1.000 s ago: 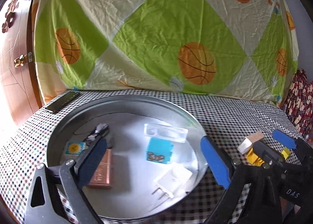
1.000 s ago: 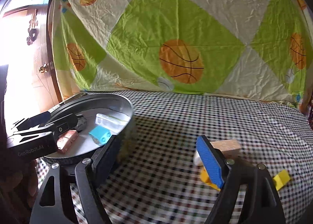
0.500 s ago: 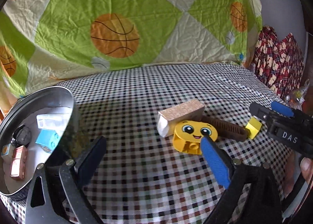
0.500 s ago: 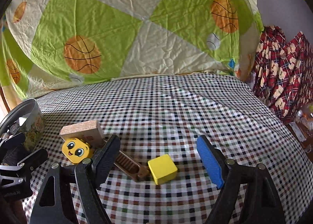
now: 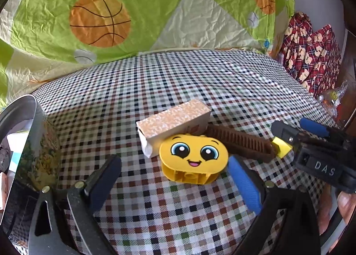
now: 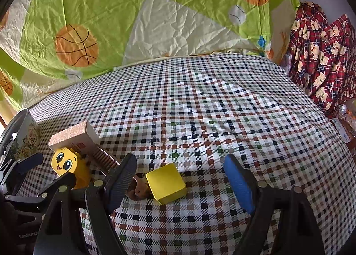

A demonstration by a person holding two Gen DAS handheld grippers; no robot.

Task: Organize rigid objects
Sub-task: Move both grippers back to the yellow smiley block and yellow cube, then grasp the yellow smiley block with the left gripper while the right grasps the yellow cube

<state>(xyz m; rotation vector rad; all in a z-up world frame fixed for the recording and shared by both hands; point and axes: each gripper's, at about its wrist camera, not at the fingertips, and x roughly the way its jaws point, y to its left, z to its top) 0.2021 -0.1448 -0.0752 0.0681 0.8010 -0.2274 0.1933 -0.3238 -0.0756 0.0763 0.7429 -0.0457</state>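
A yellow smiley-face block (image 5: 193,158) lies on the checked cloth just ahead of my open left gripper (image 5: 172,162). Its right edge is close to the blue pad, and the left finger stands well clear. Behind the block lie a cork-topped tan box (image 5: 173,121) and a brown comb (image 5: 240,141). A yellow cube (image 6: 165,183) sits between the fingers of my open right gripper (image 6: 179,161), nearer the left finger and touched by neither pad. The comb (image 6: 104,159) ends by that finger. In the right wrist view, the smiley block (image 6: 64,163) and the box (image 6: 73,135) lie at the left.
A round metal tin (image 5: 33,121) holding several small items stands at the left edge of the table. A basketball-print sheet (image 6: 155,21) hangs behind. Red patterned fabric (image 6: 322,54) is piled off the right side. A hand (image 5: 342,206) holds the right gripper's body.
Both views have swung from the tin at the left to the loose objects on the cloth. Both grippers have come lower and closer; the block and cube now sit at the fingertips.
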